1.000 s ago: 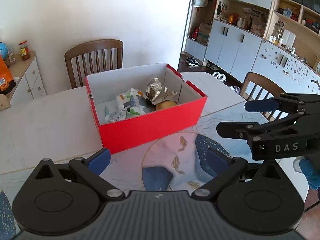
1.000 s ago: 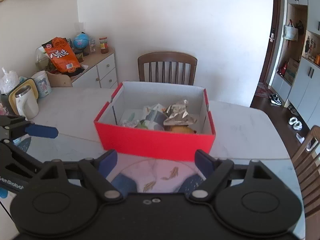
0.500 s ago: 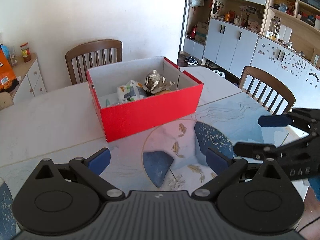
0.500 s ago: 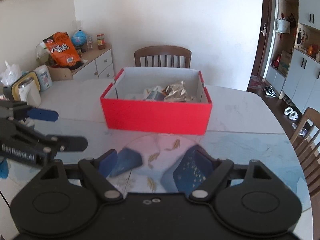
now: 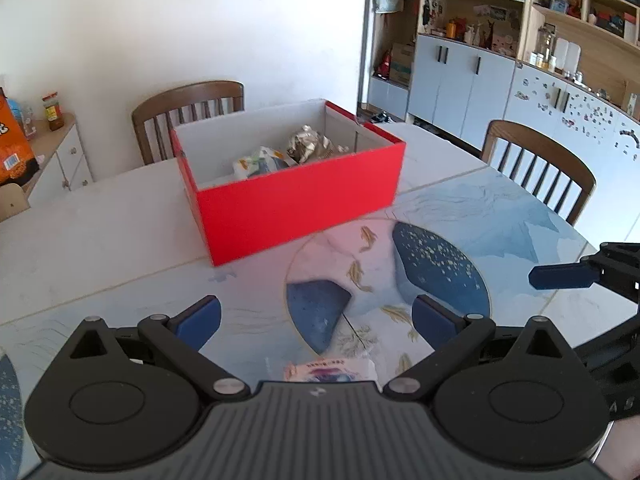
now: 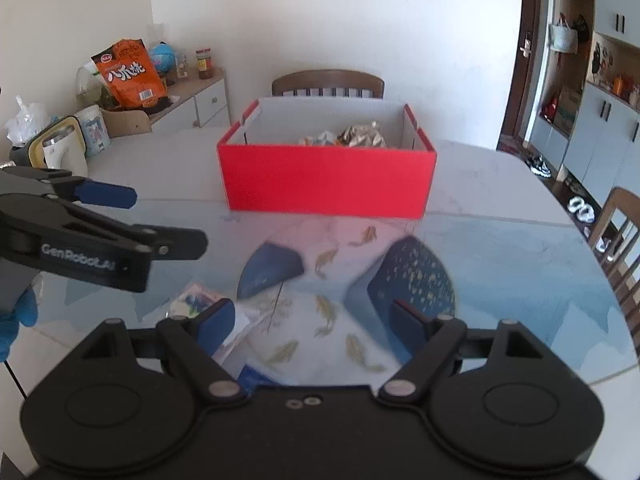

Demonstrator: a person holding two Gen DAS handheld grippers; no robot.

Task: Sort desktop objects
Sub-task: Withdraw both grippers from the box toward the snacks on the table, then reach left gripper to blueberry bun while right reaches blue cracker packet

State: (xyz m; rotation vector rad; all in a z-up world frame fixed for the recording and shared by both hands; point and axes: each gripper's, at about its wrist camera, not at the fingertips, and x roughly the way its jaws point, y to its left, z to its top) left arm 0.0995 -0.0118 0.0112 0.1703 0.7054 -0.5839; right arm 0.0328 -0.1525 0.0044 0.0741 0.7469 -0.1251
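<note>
hovering left gripper (image 5: 316,320) and right gripper (image 6: 312,320) both spread, possibly a packet (image 6: 196,300) below, red box (image 6: 326,182) beyond

Both views are brightly daylit. Strong fisheye distortion bends the cabinets (image 5: 460,76) and door frame (image 6: 516,52) near the frame edges. The red box (image 6: 326,178) casts a pink reflection on the glossy table (image 6: 500,248). The right wrist view shows slight motion blur.

A wooden chair (image 6: 328,82) stands behind the table (image 6: 500,216); an orange snack bag (image 6: 129,74) sits on a side cabinet (image 6: 196,104).
</note>
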